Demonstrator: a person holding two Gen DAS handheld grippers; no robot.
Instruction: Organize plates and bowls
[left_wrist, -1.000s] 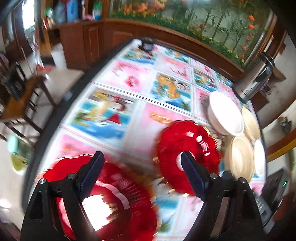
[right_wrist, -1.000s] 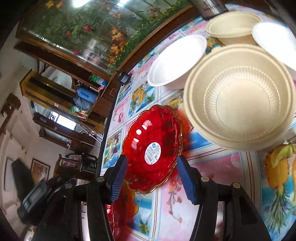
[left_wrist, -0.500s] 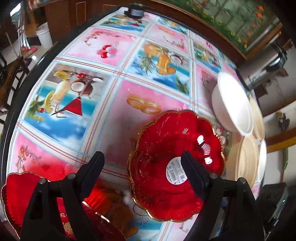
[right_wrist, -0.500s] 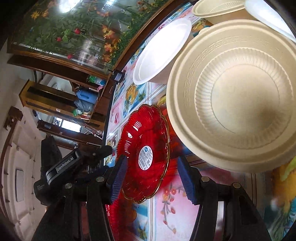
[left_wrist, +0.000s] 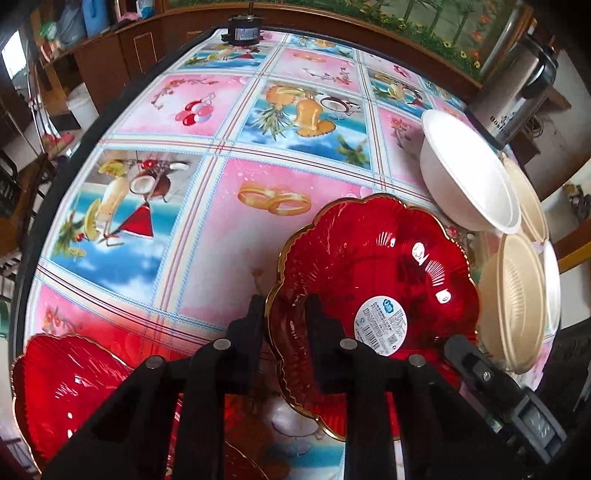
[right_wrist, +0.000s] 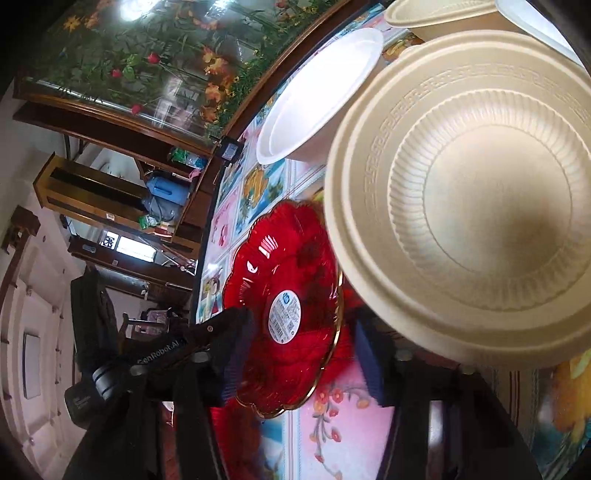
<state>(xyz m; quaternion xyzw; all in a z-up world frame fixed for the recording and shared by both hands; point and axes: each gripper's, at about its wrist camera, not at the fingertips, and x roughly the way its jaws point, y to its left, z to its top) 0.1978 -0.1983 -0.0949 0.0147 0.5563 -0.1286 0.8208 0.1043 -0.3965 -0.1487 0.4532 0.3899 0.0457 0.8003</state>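
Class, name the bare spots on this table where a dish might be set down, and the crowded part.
Free: the cloth between the labelled red plate and the far edge. Crowded: white bowl and beige bowls beside that plate, another red plate nearer.

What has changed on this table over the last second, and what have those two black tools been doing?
The left tool came down and its jaws are closing on the rim of the red plate with the sticker. The right tool moved in toward the tan bowl, its jaws closing with the bowl's near rim between them. The white bowl, the other red plate and the tablecloth stayed put.
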